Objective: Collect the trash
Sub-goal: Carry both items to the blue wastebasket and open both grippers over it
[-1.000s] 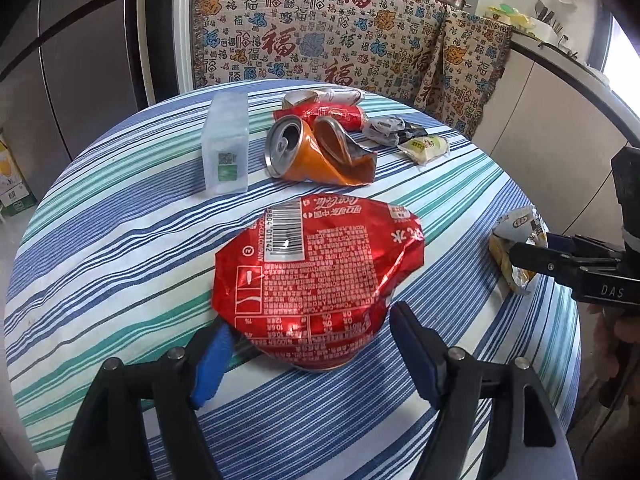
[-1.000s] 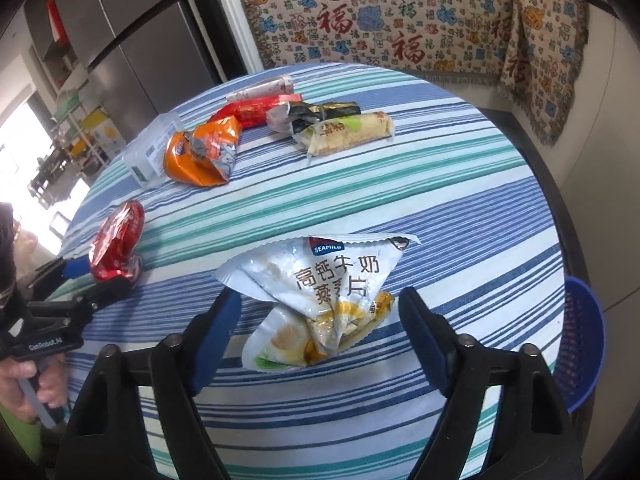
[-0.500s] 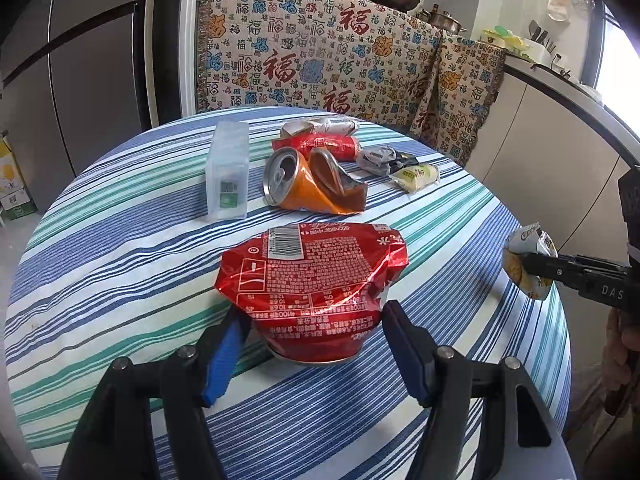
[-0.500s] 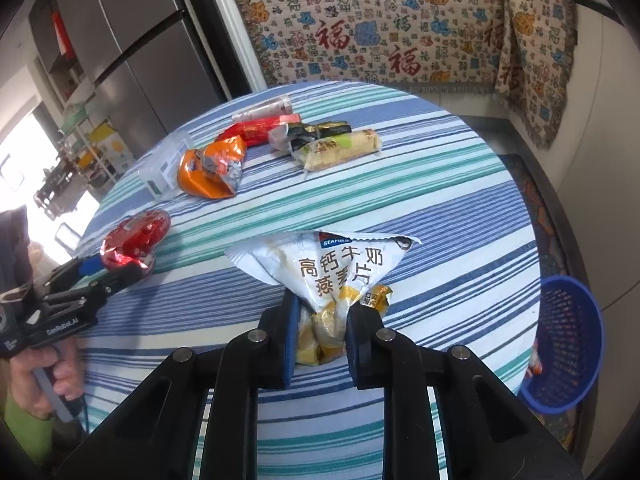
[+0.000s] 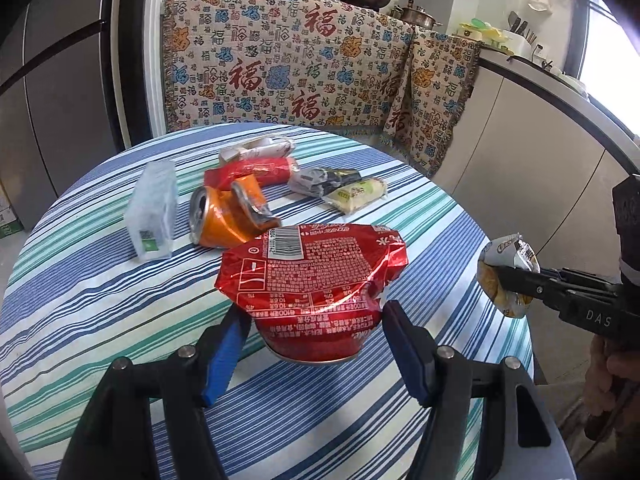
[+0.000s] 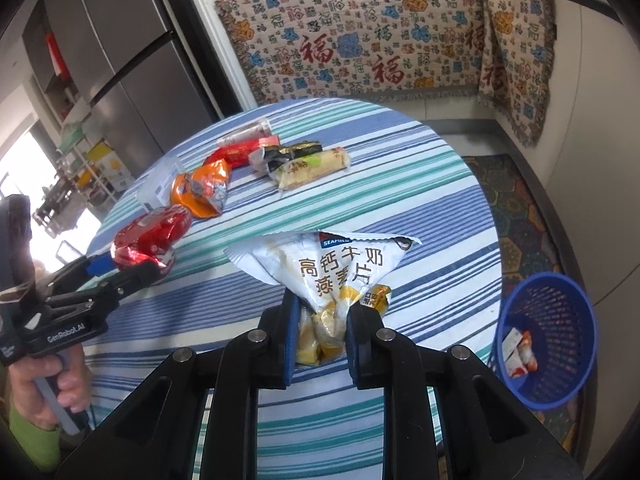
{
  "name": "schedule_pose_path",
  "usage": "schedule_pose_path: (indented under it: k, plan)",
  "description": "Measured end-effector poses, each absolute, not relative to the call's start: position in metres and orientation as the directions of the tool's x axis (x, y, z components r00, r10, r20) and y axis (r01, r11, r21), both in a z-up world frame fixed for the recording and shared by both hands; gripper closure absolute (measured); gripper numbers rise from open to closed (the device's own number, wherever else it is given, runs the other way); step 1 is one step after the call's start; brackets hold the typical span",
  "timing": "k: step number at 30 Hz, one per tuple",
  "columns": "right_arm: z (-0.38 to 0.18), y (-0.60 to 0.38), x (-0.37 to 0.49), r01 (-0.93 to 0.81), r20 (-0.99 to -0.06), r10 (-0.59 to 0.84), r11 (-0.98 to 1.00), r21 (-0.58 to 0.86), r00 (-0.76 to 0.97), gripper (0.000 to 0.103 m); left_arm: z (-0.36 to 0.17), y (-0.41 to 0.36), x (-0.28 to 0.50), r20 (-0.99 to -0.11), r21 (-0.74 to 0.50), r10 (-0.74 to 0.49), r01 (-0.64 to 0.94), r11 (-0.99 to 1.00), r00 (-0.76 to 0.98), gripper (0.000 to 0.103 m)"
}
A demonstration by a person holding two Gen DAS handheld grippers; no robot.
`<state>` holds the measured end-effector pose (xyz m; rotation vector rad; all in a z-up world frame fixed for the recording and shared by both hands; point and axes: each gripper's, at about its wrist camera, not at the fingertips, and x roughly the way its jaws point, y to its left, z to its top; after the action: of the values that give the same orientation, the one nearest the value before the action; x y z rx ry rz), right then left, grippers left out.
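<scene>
My left gripper (image 5: 316,344) is shut on a crushed red can (image 5: 312,280) and holds it above the striped round table (image 5: 80,300); the red can also shows in the right wrist view (image 6: 150,238). My right gripper (image 6: 322,338) is shut on a white and yellow oat snack bag (image 6: 336,276), lifted off the table; the bag also shows at the right of the left wrist view (image 5: 506,276). A blue trash basket (image 6: 548,344) stands on the floor to the right of the table, with some wrappers in it.
On the table's far half lie a crushed orange can (image 5: 228,216), a clear plastic box (image 5: 154,212), a red wrapper (image 5: 256,170), a white wrapper (image 5: 260,148), a dark wrapper (image 5: 320,180) and a yellow bar wrapper (image 5: 358,194). A patterned cloth (image 5: 300,64) hangs behind.
My right gripper closed on the snack bag and lifted it off the table. My left gripper closed on the red can and raised it.
</scene>
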<state>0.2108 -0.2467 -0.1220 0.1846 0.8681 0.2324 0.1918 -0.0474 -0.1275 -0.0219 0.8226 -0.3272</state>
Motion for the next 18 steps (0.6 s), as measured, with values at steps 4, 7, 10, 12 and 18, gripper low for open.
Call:
schedule_pose_path:
  k: [4, 7, 10, 12, 18]
  plan:
    - [-0.112, -0.271, 0.206, -0.094, -0.716, 0.262, 0.959, 0.267, 0.647, 0.084, -0.119, -0.081, 0.193, -0.713, -0.130, -0.323, 0.335, 0.933, 0.622, 0.034]
    - [-0.103, -0.298, 0.201, -0.055, -0.709, 0.233, 0.963, 0.265, 0.666, 0.084, -0.112, -0.112, 0.195, -0.708, -0.133, -0.361, 0.387, 0.912, 0.607, 0.034]
    - [-0.096, -0.333, 0.194, -0.001, -0.705, 0.188, 0.966, 0.257, 0.683, 0.084, -0.106, -0.148, 0.197, -0.701, -0.133, -0.399, 0.442, 0.887, 0.590, 0.034]
    - [-0.093, -0.358, 0.188, 0.043, -0.707, 0.150, 0.968, 0.247, 0.691, 0.084, -0.105, -0.171, 0.199, -0.699, -0.138, -0.425, 0.474, 0.869, 0.575, 0.034]
    - [-0.099, -0.437, 0.176, 0.180, -0.738, 0.043, 0.959, 0.220, 0.673, 0.084, -0.108, -0.248, 0.210, -0.707, -0.179, -0.500, 0.558, 0.810, 0.499, 0.034]
